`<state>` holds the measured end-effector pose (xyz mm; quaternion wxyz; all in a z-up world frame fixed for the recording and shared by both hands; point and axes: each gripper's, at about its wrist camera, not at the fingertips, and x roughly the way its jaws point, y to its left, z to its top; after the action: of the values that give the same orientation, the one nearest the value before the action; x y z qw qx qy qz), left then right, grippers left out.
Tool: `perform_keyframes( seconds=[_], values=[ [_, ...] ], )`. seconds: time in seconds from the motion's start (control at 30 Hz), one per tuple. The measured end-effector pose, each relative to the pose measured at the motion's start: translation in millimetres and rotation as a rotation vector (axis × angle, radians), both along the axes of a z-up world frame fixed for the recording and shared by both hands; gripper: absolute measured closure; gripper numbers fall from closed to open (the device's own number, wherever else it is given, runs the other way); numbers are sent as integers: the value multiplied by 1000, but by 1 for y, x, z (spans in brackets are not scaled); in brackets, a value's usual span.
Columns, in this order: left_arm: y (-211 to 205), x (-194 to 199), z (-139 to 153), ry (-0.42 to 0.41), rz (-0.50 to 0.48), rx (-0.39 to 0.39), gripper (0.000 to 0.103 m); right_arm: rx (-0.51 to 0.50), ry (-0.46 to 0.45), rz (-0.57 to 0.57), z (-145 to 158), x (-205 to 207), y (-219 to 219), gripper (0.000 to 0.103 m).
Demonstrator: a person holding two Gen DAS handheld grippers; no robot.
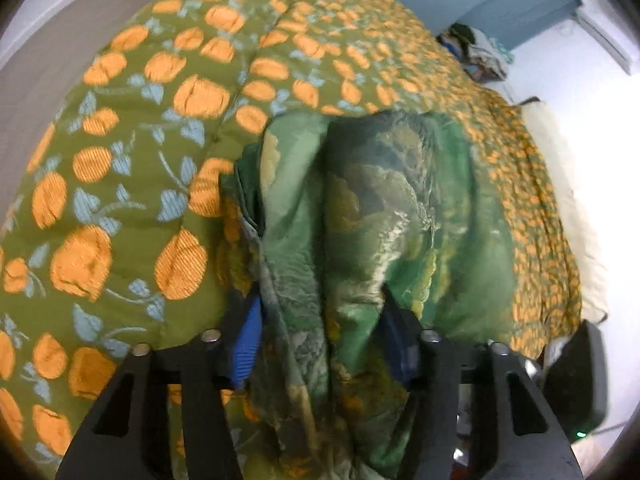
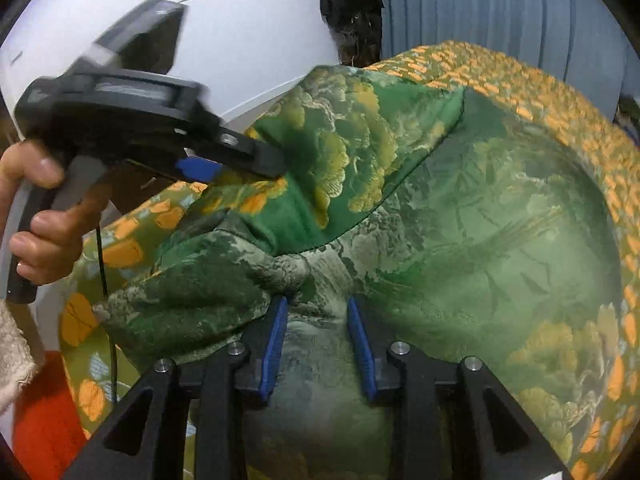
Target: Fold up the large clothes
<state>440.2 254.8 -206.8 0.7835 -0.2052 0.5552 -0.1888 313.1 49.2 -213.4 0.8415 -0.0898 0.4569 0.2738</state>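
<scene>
Left wrist view, left gripper grasping green garment, right gripper clamping it too, over orange-print bedspread

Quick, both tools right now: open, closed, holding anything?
Left tool: closed on a bunch of the green garment, lifted above the bedspread.
Right tool: green garment between its fingers; cannot tell if clamped.

No readable text, label, brand or number shows in either view.

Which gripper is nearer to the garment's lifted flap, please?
Left. The left gripper grips the flap itself; the right gripper holds the garment further down.
</scene>
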Motion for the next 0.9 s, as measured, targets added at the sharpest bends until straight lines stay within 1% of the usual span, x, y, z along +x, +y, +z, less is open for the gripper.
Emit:
perform_keyframes(
  seconds=[0.1, 0.17, 0.2, 0.23, 0.27, 0.33, 0.4, 0.43, 0.47, 0.53, 0.57, 0.6, 0.67, 0.7, 0.73, 0.8, 0.87, 0.9],
  values=[
    [-8, -1, -1, -25, 4, 45, 49, 40, 95, -12, 18, 12, -10, 71],
    [-7, 0, -2, -21, 11, 35, 49, 99, 194, -17, 34, 28, -18, 71],
    [-5, 1, -4, -12, 15, 23, 49, 125, 211, -27, 43, 35, -21, 71],
    [-3, 2, -6, -5, 15, 13, 49, 153, 205, -54, 53, 48, -27, 70],
    [-2, 3, -8, 0, 15, 4, 49, 158, 181, -79, 60, 58, -31, 70],
    [-2, 2, -10, 8, 18, -7, 48, 138, 113, -152, 68, 90, -35, 70],
    [-2, 3, -12, 14, 21, -9, 48, 141, 97, -195, 60, 131, -35, 70],
    [-2, 4, -13, 19, 22, -5, 48, 133, 104, -204, 50, 150, -33, 71],
    [-1, 3, -14, 23, 24, 0, 48, 125, 124, -208, 38, 160, -28, 71],
    [0, 4, -19, 37, 31, 24, 48, 104, 264, -228, -4, 175, -20, 71],
    [0, 4, -21, 43, 32, 26, 48, 88, 291, -233, -16, 179, -17, 71],
    [-1, 6, -24, 51, 36, 22, 47, 60, 284, -227, -22, 178, -12, 71],
    [-1, 9, -27, 59, 38, 15, 45, -2, 245, -210, -24, 174, -3, 71],
    [-1, 9, -28, 61, 36, 11, 45, -12, 236, -208, -25, 182, -3, 71],
    [-1, 9, -27, 61, 33, 9, 44, -9, 229, -208, -21, 179, -4, 71],
    [-2, 8, -24, 55, 14, 20, 44, 23, 231, -211, -15, 176, -12, 71],
    [-4, 6, -22, 47, 2, 33, 44, 96, 239, -191, 1, 156, -27, 71],
    [-6, 6, -22, 45, -2, 35, 44, 116, 234, -176, 4, 152, -39, 71]
  ],
)
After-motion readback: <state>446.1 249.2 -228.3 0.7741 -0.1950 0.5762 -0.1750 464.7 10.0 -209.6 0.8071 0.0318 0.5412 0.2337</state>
